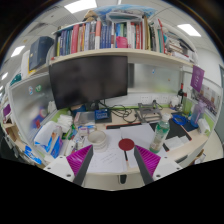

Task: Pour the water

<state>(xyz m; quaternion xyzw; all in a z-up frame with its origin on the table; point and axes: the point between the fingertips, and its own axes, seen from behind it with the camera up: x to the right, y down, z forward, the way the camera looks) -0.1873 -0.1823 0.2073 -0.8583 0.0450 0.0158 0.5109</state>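
My gripper point(113, 153) is open and empty, its two magenta pads point(80, 160) spread wide over the white desk point(110, 165). Between the fingers, nearer the right one, lies a small red round thing point(126, 144) with a thin pale stem pointing back toward me. A white rounded container point(97, 139) stands just beyond the left finger. A clear bottle with a green label point(160, 133) stands beyond the right finger. Neither is touched by the fingers.
A dark monitor point(90, 80) stands at the back of the desk under a shelf of books point(110, 38). Blue and white clutter point(45, 135) crowds the left side. Dark items and papers point(185, 128) lie at the right.
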